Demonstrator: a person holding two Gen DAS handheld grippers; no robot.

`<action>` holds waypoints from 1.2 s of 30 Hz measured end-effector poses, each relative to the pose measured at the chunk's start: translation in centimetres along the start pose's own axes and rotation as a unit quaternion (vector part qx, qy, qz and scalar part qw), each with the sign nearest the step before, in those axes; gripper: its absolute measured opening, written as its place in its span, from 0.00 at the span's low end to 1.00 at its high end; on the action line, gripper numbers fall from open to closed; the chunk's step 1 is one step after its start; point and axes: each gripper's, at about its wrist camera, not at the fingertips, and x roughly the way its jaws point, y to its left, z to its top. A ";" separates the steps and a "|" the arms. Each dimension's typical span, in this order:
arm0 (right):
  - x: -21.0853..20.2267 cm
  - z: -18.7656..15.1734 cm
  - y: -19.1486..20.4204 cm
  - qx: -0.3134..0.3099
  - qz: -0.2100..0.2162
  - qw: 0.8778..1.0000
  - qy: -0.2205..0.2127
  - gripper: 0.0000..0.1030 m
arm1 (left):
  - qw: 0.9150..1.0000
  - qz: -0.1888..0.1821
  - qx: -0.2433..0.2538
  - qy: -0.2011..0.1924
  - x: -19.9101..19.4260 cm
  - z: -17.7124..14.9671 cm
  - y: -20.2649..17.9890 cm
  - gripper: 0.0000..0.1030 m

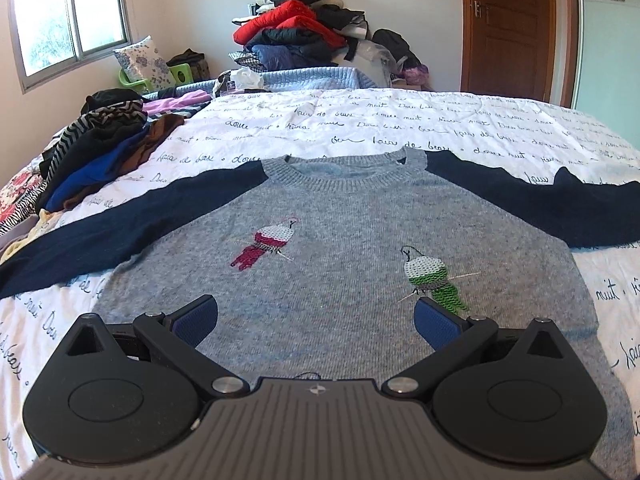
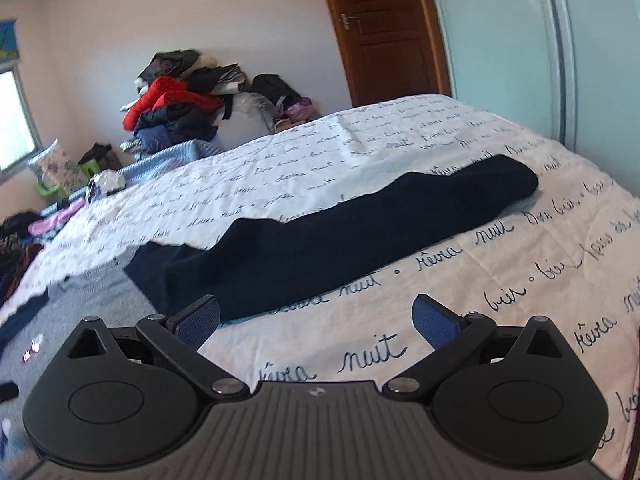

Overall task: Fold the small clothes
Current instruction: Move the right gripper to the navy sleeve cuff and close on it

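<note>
A small grey sweater [image 1: 340, 248] with navy sleeves and two sequin birds lies flat, face up, on the bed, both sleeves spread out sideways. My left gripper [image 1: 316, 320] is open and empty above the sweater's lower body, its blue pads wide apart. In the right wrist view the sweater's right navy sleeve [image 2: 360, 232] stretches out across the bedspread, with the grey body [image 2: 80, 304] at lower left. My right gripper [image 2: 316, 320] is open and empty, hovering just below the sleeve near the armpit.
The bed has a white bedspread [image 1: 400, 120] with handwritten script. A heap of loose clothes [image 1: 100, 144] lies at the bed's left side. A tall pile of clothes [image 1: 300, 24] stands behind the bed by the wall. A wooden door [image 1: 508, 28] is at the far right.
</note>
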 end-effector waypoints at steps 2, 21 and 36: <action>0.8 0.6 -2.7 0.072 0.004 0.997 -0.010 1.00 | 1.000 -0.007 -0.004 0.009 0.7 0.0 0.0 1.00; 11.2 6.1 -18.9 0.407 0.039 0.908 -0.089 0.72 | 0.999 -0.017 0.001 0.038 2.3 0.1 -1.0 1.00; 8.7 7.5 -18.0 0.302 0.000 0.935 -0.185 0.10 | 0.999 -0.012 0.001 0.041 2.1 0.3 -1.3 1.00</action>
